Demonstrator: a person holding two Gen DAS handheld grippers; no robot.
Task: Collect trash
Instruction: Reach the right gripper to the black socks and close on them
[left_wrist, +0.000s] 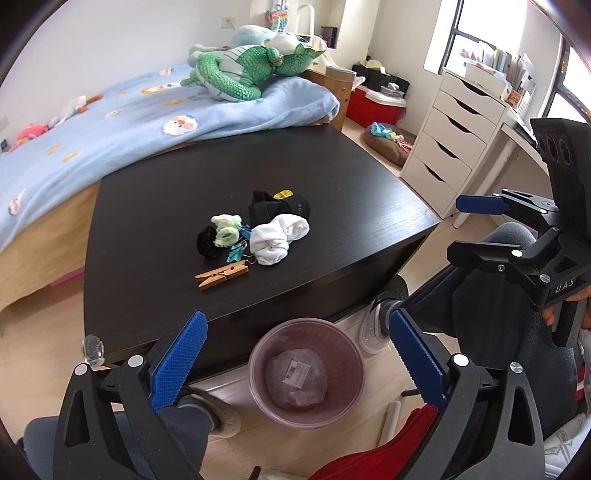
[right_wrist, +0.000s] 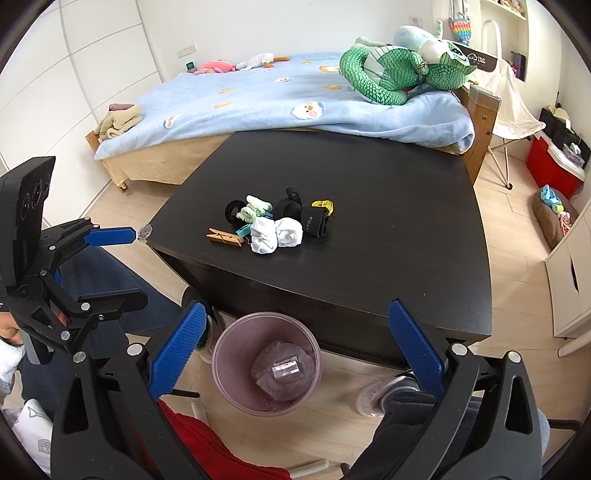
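Both tongs, left gripper (left_wrist: 295, 358) and right gripper (right_wrist: 297, 350), are being held spread and empty above the pink bin (left_wrist: 258, 384). Wadded white tissue (left_wrist: 275, 236) is lying mid-table, touching a clothespin (left_wrist: 221, 275) and hair ties; non-trash is likely being snagged along.

A pink bin (left_wrist: 306, 369) stood upright on the floor against the table's near edge, with crumpled clear wrap (left_wrist: 297, 376) inside. A small clutter pile (left_wrist: 255, 230) lay mid-table, a wooden peg (left_wrist: 221, 275) at its edge.
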